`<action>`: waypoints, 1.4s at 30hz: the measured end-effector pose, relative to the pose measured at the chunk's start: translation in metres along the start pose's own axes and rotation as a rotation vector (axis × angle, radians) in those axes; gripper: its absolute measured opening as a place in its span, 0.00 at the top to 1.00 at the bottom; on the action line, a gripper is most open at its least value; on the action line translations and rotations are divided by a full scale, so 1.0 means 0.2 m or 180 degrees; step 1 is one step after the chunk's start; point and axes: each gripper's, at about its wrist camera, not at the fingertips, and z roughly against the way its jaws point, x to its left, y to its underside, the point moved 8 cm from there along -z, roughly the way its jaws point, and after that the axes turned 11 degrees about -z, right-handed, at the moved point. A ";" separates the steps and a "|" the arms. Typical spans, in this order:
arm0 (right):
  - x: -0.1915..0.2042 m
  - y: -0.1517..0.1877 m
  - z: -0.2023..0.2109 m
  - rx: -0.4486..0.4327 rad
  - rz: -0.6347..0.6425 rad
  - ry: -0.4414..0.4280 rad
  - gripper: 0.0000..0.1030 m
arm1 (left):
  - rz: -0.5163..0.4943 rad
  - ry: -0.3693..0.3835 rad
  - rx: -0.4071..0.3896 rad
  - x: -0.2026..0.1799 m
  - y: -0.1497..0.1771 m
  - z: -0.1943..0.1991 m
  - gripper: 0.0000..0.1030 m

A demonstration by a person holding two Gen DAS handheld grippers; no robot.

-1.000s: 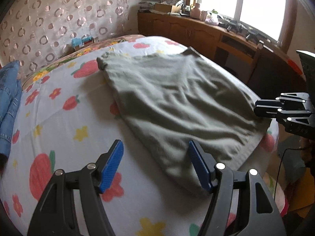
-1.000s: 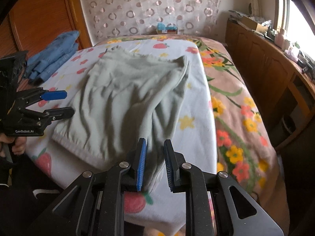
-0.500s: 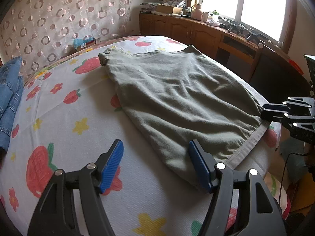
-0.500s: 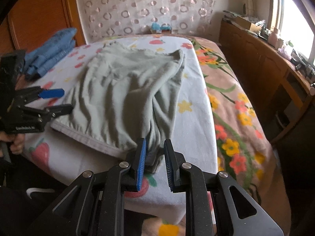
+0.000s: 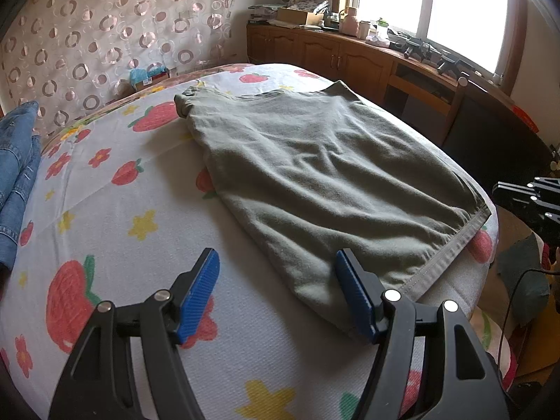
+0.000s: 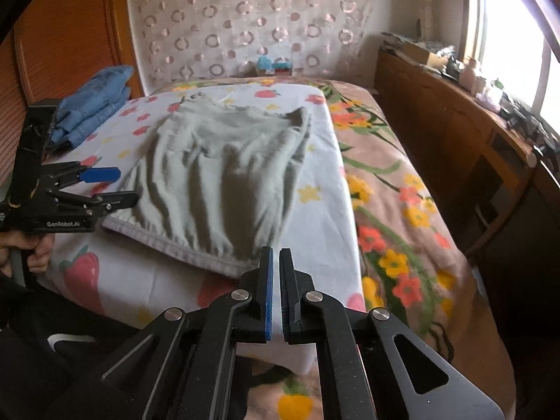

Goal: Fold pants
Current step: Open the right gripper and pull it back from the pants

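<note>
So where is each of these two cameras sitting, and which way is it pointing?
Left wrist: rides behind the left claw, open, facing across the bed at the grey-green pants; the right claw shows at the right edge.
Right wrist: behind the right claw, nearly closed at the pants' near hem; the left claw and a hand show.
Both share pants and jeans.

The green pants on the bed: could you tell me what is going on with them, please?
A person with a gripper in each hand is working on the pants, which lie spread flat on the bed. The left gripper is open over one near corner. The right gripper, jaws almost shut and empty, sits just off the other near corner. Neither holds the cloth.
</note>
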 end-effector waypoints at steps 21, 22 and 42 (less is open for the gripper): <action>0.06 -0.29 -0.43 -0.0015 0.0112 0.0210 0.75 | 0.0029 -0.0066 -0.0085 0.00 0.00 0.01 0.33; 0.04 -0.28 -0.44 -0.0002 0.0073 0.0212 0.72 | 0.0033 -0.0064 -0.0088 0.00 0.00 0.01 0.33; 0.05 -0.08 -0.23 0.0010 -0.0168 -0.0118 0.63 | 0.0130 0.0030 -0.0059 -0.03 0.03 0.08 0.33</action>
